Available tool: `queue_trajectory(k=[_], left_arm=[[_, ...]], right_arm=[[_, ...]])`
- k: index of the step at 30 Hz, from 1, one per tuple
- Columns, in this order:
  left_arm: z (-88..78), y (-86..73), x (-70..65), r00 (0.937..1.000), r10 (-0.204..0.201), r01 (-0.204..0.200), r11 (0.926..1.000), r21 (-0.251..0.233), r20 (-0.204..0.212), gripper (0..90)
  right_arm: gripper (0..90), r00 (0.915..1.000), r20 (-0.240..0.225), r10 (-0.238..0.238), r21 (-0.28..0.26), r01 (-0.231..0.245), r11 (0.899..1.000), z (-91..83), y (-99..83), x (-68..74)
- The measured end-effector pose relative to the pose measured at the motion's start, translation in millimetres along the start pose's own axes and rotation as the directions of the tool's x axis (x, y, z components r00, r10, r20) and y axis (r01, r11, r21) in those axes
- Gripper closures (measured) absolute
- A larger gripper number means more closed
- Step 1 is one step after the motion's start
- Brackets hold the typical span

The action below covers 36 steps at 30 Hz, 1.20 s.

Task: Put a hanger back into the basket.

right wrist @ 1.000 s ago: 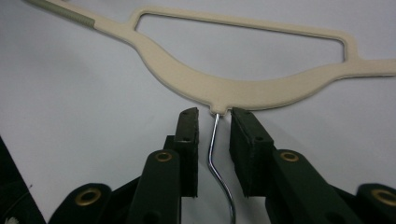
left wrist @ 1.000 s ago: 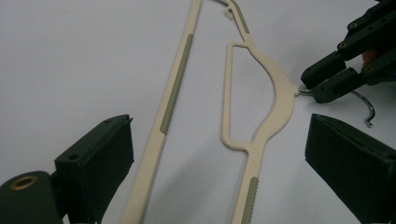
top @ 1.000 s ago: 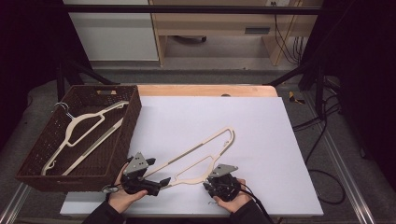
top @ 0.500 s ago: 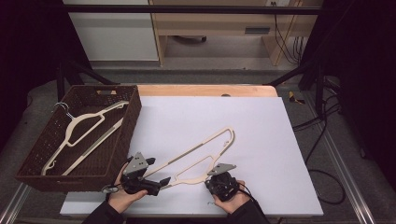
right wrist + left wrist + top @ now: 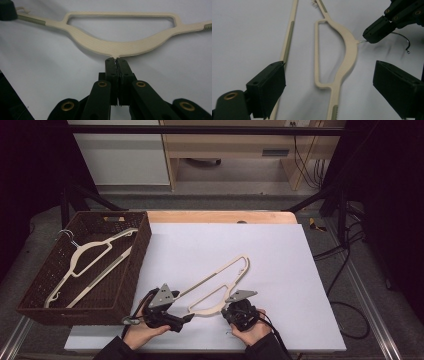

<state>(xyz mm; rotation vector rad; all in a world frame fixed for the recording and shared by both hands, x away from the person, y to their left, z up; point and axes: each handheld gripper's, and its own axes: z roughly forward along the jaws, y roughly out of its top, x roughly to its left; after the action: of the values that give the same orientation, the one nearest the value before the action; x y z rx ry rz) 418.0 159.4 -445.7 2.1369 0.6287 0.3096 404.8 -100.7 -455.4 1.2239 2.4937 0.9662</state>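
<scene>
The right gripper (image 5: 115,59) is pinching the thin wire hook (image 5: 362,41) of the cream hanger (image 5: 117,43), its jaws pressed together just below the hanger's neck. Likely risk: so small a grip is letting the hanger swing or twist on lifting. The left gripper (image 5: 329,85) is standing spread wide, with the hanger's shoulder lying between its jaws on the white table (image 5: 280,250), untouched.

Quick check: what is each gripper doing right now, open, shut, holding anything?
Left gripper: open, jaws astride the cream hanger, not gripping.
Right gripper: shut on the hanger's metal hook.
</scene>
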Motion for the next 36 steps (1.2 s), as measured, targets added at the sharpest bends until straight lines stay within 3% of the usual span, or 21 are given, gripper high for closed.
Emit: queue_trajectory(k=[4, 8, 15, 16, 17, 19, 21, 25, 30, 32, 36], left_arm=[[15.0, 4.9, -4.4, 0.9994, 0.029, -0.030, 0.9984, 0.048, 0.021, 15.8], [31.1, 9.3, -9.1, 0.9974, 0.054, -0.059, 0.9917, 0.114, 0.047, 22.8], [45.0, 20.2, -16.2, 0.9905, 0.122, -0.130, 0.9793, 0.155, 0.064, 34.2], [47.2, 21.4, -17.9, 0.9917, 0.112, -0.120, 0.9817, 0.148, 0.064, 36.0], [48.0, 23.4, -17.3, 0.9895, 0.129, -0.138, 0.9764, 0.166, 0.065, 37.7], [52.2, 25.7, -18.8, 0.9894, 0.126, -0.137, 0.9758, 0.171, 0.073, 41.4], [56.7, 27.8, -19.7, 0.9868, 0.149, -0.159, 0.9661, 0.203, 0.063, 43.0], [64.5, 29.3, -22.1, 0.9827, 0.170, -0.183, 0.9558, 0.230, 0.073, 49.4], [66.7, 31.1, -22.1, 0.9835, 0.166, -0.179, 0.9547, 0.238, 0.072, 63.3], [66.7, 31.0, -22.0, 0.9846, 0.156, -0.170, 0.9559, 0.239, 0.080, 64.9], [64.8, 32.1, -23.7, 0.9812, 0.179, -0.191, 0.9489, 0.251, 0.074, 68.1]], right_arm=[[89.2, 0.9999, -0.002, -0.011, 0.003, 0.011, 1.000, -2.7, 3.4, -0.6], [89.2, 0.9999, -0.002, -0.017, -0.002, 0.017, 1.000, -5.8, 5.9, -1.5], [89.2, 1.0000, -0.005, -0.002, -0.016, 0.002, 1.000, -13.2, 11.1, -1.9], [89.2, 0.9995, -0.003, -0.030, -0.023, 0.030, 0.999, -13.4, 11.0, -3.5], [89.2, 0.9998, -0.003, -0.021, -0.021, 0.020, 1.000, -14.3, 11.7, -2.7], [89.2, 0.9998, -0.004, -0.020, -0.019, 0.020, 1.000, -15.5, 12.8, -2.7], [89.2, 0.9996, -0.008, -0.028, -0.027, 0.028, 0.999, -16.2, 13.4, -3.3], [89.2, 0.9999, -0.005, -0.011, -0.024, 0.010, 1.000, -18.4, 14.2, -1.9], [89.2, 0.9997, -0.017, -0.017, -0.035, 0.017, 0.999, -21.4, 15.2, -2.8], [89.2, 0.9994, -0.017, -0.031, -0.040, 0.030, 0.999, -21.8, 15.0, -3.8], [88.9, 0.9991, -0.023, -0.036, -0.044, 0.035, 0.998, -21.6, 15.2, -4.4]])
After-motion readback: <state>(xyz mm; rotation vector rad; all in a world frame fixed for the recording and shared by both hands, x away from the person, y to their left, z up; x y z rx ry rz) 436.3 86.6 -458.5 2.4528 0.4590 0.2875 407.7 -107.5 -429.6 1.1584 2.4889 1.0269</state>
